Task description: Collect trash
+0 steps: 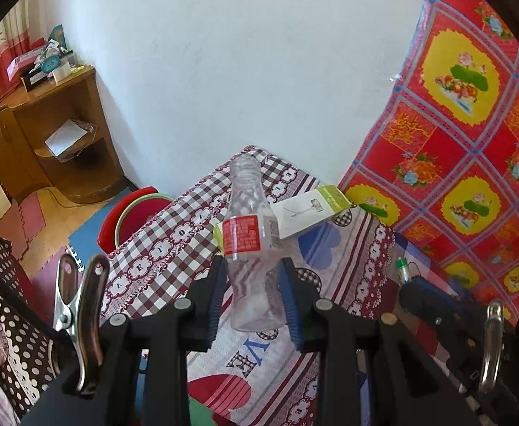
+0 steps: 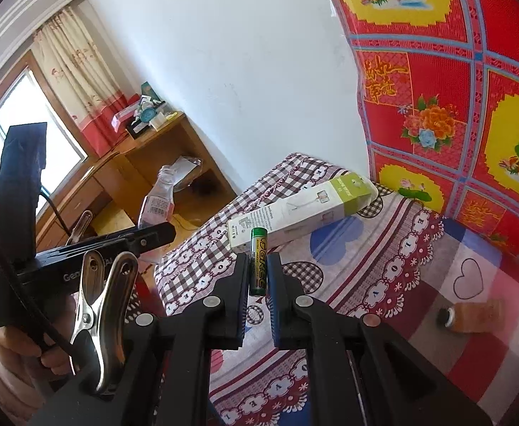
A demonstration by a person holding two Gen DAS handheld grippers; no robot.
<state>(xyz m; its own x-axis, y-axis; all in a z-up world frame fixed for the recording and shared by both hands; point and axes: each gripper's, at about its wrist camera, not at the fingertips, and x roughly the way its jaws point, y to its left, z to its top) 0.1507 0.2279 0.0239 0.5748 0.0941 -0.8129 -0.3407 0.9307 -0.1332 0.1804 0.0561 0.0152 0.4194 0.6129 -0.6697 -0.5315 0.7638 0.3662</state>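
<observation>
so the left hand-held gripper is pinching a clear empty plastic bottle with a red label, upright, lifted above the patchwork heart-print tabletop. the right hand-held gripper is clamped on a small green battery, standing upright between the pads. a long white and green cardboard box lies near the tabletop's far edge by the wall, and a small amber bottle lies on its side toward the right edge

Clear bottle, red label; green battery; checked maroon-white tablecloth; white-green box.
</observation>
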